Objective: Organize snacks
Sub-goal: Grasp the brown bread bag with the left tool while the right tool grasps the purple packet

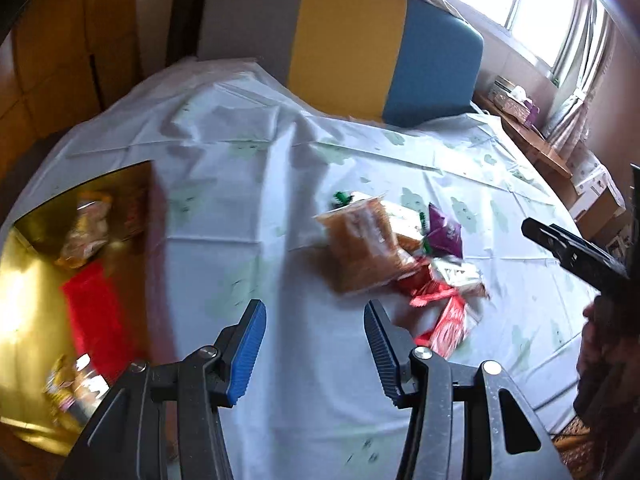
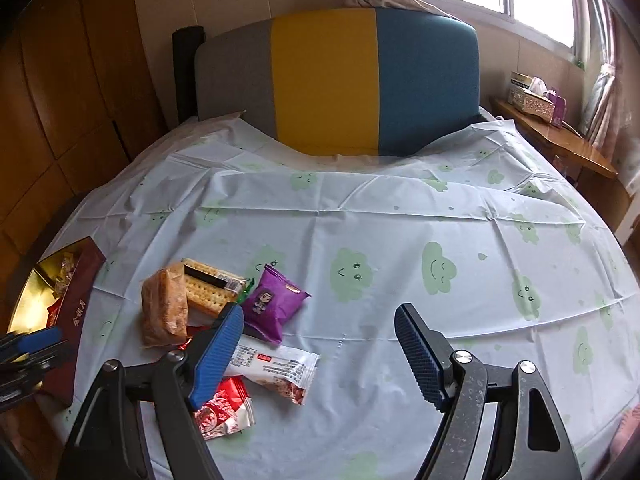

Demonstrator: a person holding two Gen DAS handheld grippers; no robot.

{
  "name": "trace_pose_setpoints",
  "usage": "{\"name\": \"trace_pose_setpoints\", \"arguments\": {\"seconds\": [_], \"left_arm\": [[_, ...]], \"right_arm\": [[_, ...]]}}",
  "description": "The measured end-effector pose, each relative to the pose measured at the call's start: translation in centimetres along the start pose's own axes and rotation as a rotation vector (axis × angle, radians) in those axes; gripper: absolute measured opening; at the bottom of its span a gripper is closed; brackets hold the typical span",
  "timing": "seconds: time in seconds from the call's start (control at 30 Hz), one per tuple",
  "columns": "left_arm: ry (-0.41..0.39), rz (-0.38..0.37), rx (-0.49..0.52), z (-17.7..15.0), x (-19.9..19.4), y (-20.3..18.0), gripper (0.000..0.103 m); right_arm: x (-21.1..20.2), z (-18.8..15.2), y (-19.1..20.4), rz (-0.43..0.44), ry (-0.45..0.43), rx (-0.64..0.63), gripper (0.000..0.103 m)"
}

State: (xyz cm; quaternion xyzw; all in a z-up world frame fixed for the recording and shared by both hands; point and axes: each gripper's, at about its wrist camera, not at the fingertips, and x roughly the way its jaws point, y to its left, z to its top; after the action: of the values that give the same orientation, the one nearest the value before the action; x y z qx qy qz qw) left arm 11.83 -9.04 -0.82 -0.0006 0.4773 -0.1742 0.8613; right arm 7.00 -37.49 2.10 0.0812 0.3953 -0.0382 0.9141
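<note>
Snacks [image 1: 396, 256]: a loose heap of packets on the white cloud-print tablecloth [image 1: 248, 184], middle right of the left wrist view, blurred. More packets lie inside a gold-lined box [image 1: 36, 292] at the left edge. Left gripper [image 1: 316, 344]: jaws apart, nothing between the blue pads, bare cloth beneath. Right gripper [image 1: 576, 254] enters at the right edge; its jaws cannot be read from here.

Right wrist view, sharper. Heap itemised: brown cake packet [image 2: 165, 307], cracker packet [image 2: 214, 285], purple packet [image 2: 272, 305], white bar wrapper [image 2: 276, 370], red-and-white packet [image 2: 224, 410]. Right gripper [image 2: 320, 354]: jaws wide apart, holding nothing; its left pad overlaps the white wrapper and red packet in view, contact uncertain. Box [image 2: 78, 316], maroon outside, sits at the left edge.
</note>
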Motion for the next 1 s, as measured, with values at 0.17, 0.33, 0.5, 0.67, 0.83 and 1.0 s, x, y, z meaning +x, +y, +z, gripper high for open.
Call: {"name": "trace_pose_setpoints", "arguments": {"seconds": [0.17, 0.33, 0.5, 0.67, 0.83, 1.0], "left_arm": [[0.039, -0.061, -0.051, 2.0, 3.5, -0.7, 0.058], [0.048, -0.127, -0.064, 3.4, 5.8, -1.6, 0.068], [0.054, -0.116, -0.039, 4.3, 8.2, -2.6, 0.074], [0.064, -0.104, -0.061, 4.8, 9.9, -2.7, 0.075], [0.088, -0.112, -0.087, 4.3, 10.5, -2.0, 0.062], [0.075, -0.105, -0.059, 2.2, 8.7, -1.4, 0.062]], "right_arm": [[0.2, 0.1, -0.2, -0.006, 0.019, 0.014, 0.08], [0.3, 0.3, -0.6, 0.005, 0.033, 0.046, 0.08], [0.1, 0.4, -0.7, 0.008, 0.022, 0.051, 0.081], [0.2, 0.5, -0.7, 0.005, 0.022, 0.053, 0.081], [0.3, 0.5, -0.7, -0.005, 0.023, 0.049, 0.081], [0.5, 0.4, -1.0, -0.022, 0.028, 0.06, 0.081]]}}
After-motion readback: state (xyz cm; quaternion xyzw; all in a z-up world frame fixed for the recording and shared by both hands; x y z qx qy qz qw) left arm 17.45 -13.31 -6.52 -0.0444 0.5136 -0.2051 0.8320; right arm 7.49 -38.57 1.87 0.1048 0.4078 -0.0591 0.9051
